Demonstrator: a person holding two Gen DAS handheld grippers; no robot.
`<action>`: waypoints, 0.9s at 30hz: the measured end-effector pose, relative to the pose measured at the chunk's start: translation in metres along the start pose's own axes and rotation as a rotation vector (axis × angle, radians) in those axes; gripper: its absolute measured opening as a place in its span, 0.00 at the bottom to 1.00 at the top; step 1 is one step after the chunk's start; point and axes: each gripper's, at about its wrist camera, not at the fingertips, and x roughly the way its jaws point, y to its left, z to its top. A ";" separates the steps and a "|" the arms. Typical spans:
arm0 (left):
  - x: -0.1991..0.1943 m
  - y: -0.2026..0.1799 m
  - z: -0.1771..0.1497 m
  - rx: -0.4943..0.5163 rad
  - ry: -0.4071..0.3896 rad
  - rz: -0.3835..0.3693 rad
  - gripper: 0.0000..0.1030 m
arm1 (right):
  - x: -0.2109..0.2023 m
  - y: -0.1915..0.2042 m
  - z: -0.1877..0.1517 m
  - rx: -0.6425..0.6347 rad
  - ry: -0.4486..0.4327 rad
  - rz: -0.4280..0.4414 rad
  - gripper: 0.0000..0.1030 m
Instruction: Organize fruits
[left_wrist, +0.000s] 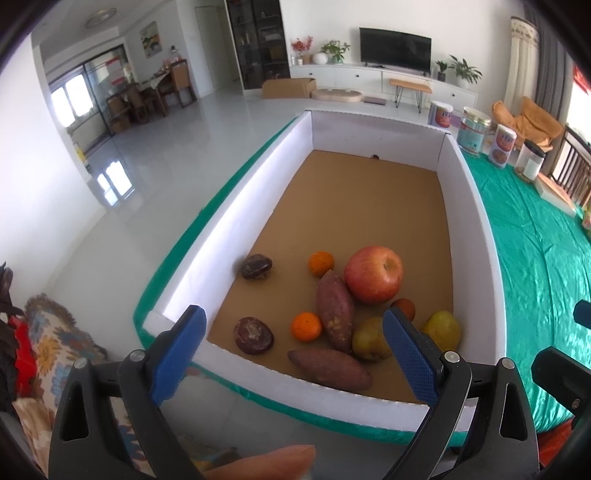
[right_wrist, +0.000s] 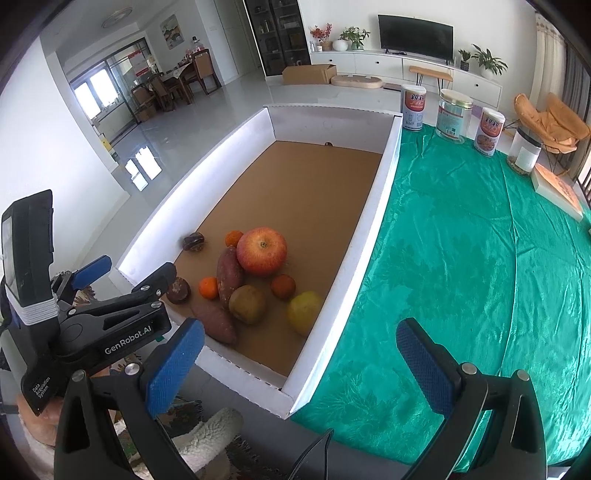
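Note:
A white-walled box (left_wrist: 229, 221) (right_wrist: 373, 221) with a brown floor holds the fruit at its near end: a red apple (left_wrist: 373, 274) (right_wrist: 261, 251), two oranges (left_wrist: 306, 326) (left_wrist: 321, 263), two sweet potatoes (left_wrist: 334, 310) (left_wrist: 328, 369), two pears (left_wrist: 369, 339) (left_wrist: 443, 328) and dark round fruits (left_wrist: 254, 335) (left_wrist: 256, 266). My left gripper (left_wrist: 295, 354) is open and empty, above the box's near wall. My right gripper (right_wrist: 301, 363) is open and empty, over the box's near right corner. The left gripper's body shows in the right wrist view (right_wrist: 110, 314).
A green cloth (right_wrist: 461, 258) covers the table right of the box. Several jars and cans (right_wrist: 452, 116) stand at its far edge, with a flat box (right_wrist: 557, 192) at the right. A patterned cushion (left_wrist: 55, 339) lies at the lower left.

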 end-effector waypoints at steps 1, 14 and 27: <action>0.000 0.000 0.000 -0.002 0.005 -0.011 0.95 | -0.001 -0.001 0.000 0.008 0.000 0.004 1.00; -0.006 0.010 -0.006 -0.018 -0.010 -0.063 0.95 | -0.011 -0.002 -0.005 0.024 -0.033 -0.042 1.00; -0.010 0.018 -0.005 -0.027 -0.014 -0.052 0.95 | -0.001 0.009 -0.008 -0.031 -0.017 -0.126 1.00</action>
